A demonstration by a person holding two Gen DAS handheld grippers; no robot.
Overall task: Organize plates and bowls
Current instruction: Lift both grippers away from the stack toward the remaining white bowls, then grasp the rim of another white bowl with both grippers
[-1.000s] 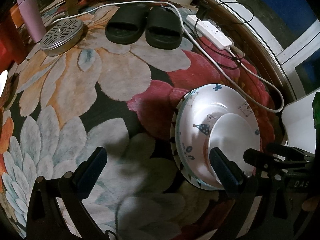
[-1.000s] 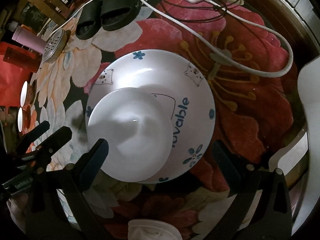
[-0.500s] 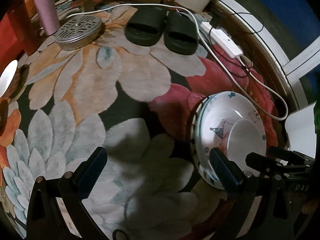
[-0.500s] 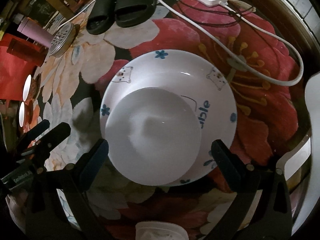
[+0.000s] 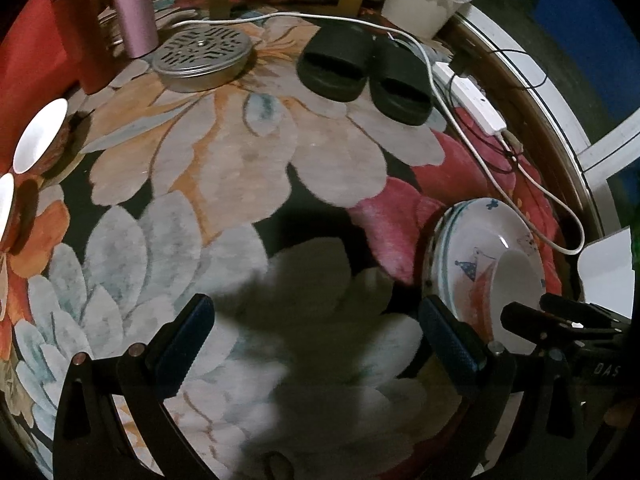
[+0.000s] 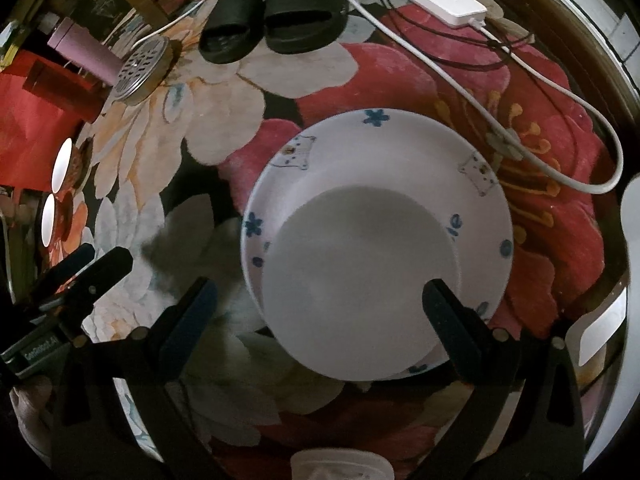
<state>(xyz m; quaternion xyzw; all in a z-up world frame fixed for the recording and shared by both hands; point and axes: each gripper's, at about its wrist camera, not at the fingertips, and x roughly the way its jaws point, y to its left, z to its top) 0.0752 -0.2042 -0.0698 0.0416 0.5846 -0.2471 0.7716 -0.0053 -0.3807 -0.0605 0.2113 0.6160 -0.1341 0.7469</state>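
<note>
With my right tongs gaping wide and empty above the plain white bowl nested in the bear-print plates on the floral rug, I judge I should send my equally open, empty left tongs squarely onto the rim of a far-left brown bowl.

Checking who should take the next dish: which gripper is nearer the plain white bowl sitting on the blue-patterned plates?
Right. The right gripper hangs open directly over the plain white bowl; the left gripper is open off to the bowl's left, over bare floral rug.
</note>
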